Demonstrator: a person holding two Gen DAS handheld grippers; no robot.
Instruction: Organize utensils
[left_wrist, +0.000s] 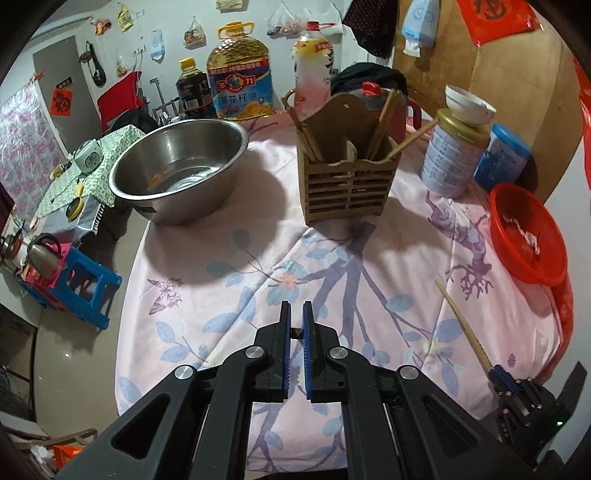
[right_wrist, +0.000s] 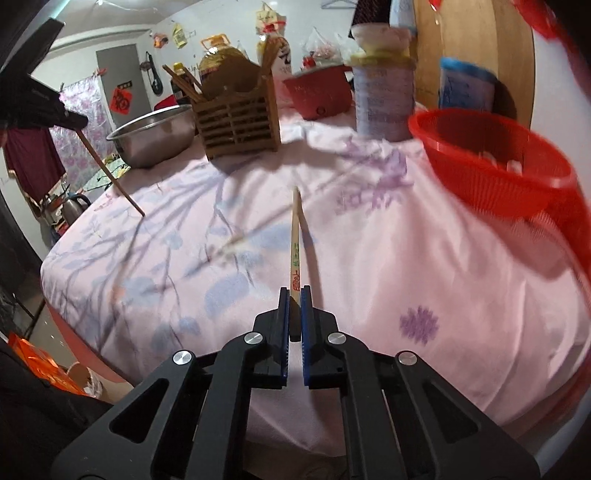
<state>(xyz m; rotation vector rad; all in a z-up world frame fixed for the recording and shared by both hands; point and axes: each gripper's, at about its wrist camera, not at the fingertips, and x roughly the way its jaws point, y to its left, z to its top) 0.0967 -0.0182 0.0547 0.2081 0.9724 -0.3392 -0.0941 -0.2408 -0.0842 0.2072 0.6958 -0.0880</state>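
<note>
A round table under a pink floral cloth (left_wrist: 207, 302) fills both views. At far left, a wide steel bowl (left_wrist: 177, 166) sits near the table's edge, with oil and sauce bottles behind it. Seen from the right wrist camera, the left gripper (right_wrist: 75, 122) hangs at the upper left with a dark chopstick (right_wrist: 110, 173) slanting down from it toward the cloth; its own camera shows blue pads nearly together around something small and dark, so it appears clamped on that stick. Toward the middle stands a slatted wooden utensil holder (left_wrist: 347, 173), already bristling with chopsticks leaning outward, which is probably where loose ones belong. Just right of centre, the right gripper (right_wrist: 294, 295) has its fingers closed on the thick end of a pale chopstick (right_wrist: 295, 236), which points forward above the cloth, likely held endwise so it can drop tip-first into the holder. This stick is light bamboo with red and green printed characters near the grip. Further right stand a tin (left_wrist: 450, 158) topped by a small white bowl, then a red plastic basket (right_wrist: 491, 155) at the table's edge.
</note>
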